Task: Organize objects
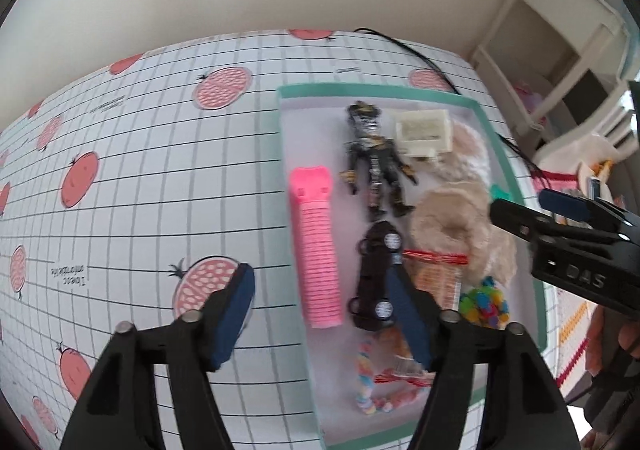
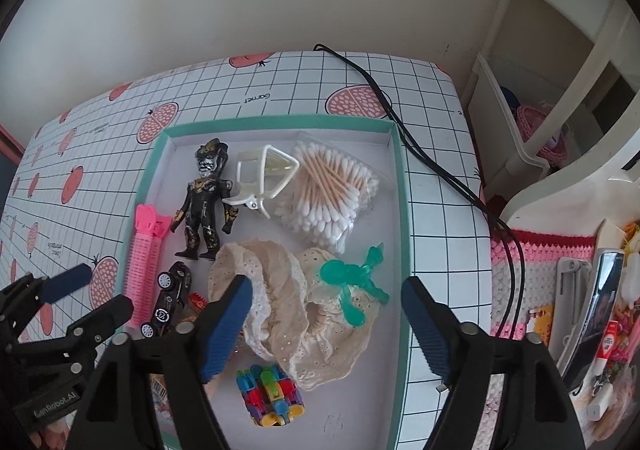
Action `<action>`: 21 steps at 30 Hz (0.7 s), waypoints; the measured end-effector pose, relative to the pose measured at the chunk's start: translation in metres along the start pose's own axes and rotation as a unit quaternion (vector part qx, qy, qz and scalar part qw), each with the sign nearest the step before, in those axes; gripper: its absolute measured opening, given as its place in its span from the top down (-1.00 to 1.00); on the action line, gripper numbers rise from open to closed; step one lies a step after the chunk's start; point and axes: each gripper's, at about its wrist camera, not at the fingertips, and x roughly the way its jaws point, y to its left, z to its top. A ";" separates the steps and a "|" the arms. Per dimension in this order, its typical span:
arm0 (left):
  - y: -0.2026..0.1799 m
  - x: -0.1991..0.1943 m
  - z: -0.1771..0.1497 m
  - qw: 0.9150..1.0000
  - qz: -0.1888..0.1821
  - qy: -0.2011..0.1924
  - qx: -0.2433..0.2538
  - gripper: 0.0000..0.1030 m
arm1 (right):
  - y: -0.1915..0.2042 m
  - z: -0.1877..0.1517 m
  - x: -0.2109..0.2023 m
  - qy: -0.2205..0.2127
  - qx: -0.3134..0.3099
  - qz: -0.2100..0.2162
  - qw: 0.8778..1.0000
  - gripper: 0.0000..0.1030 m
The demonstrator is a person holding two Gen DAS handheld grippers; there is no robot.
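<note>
Gridded tablecloth (image 2: 440, 178) | teal tray (image 2: 402, 210) holds toys | left gripper (image 1: 332, 314) jaws spread | right gripper (image 2: 326, 324) jaws spread

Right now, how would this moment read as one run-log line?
left claw: open, empty, over tray edge | right claw: open, empty, above lace cloth | tray: figure, toy car, cotton swabs

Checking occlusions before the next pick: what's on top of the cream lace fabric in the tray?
A green plastic toy lies on the cream lace fabric, toward its right side. The bag of cotton swabs sits behind it. Whatever lies beneath the fabric is hidden.
</note>
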 end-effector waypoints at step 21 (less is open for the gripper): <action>0.030 0.003 0.000 0.998 0.048 -0.021 -0.043 -1.00 | 0.005 -0.001 0.001 -0.010 0.012 0.003 1.000 -1.00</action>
